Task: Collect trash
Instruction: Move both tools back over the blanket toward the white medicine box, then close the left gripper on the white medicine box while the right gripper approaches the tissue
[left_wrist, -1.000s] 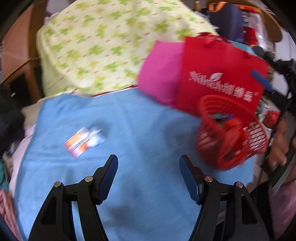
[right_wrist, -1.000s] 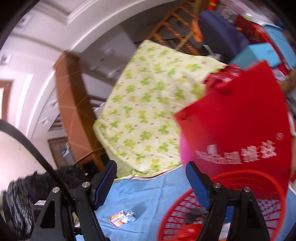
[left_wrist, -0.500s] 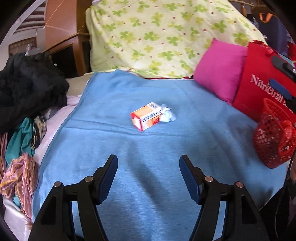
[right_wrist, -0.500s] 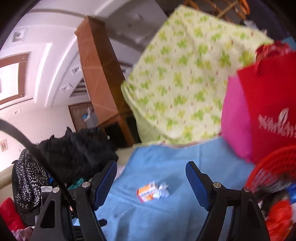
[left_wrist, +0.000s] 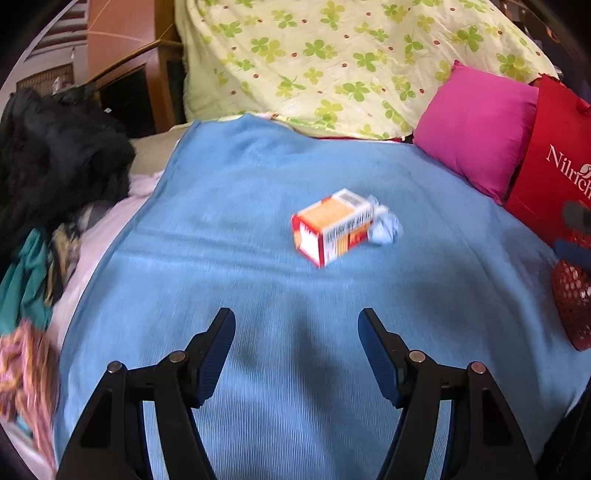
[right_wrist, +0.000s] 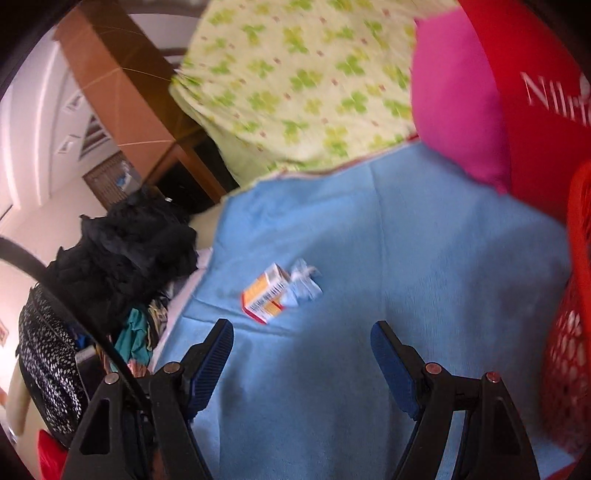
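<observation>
White lettering reading "Nilric", cut off at the frame's edge, runs across a red bag (left_wrist: 554, 177) standing far right of the left tool; from the right tool's camera the same bag (right_wrist: 543, 110), ahead and to the right, shows only "Nilr". An orange and white carton (left_wrist: 332, 230) lying ahead of the fingers carries a barcode and printed lines on its side, too blurred to read in either view (right_wrist: 266, 295).
</observation>
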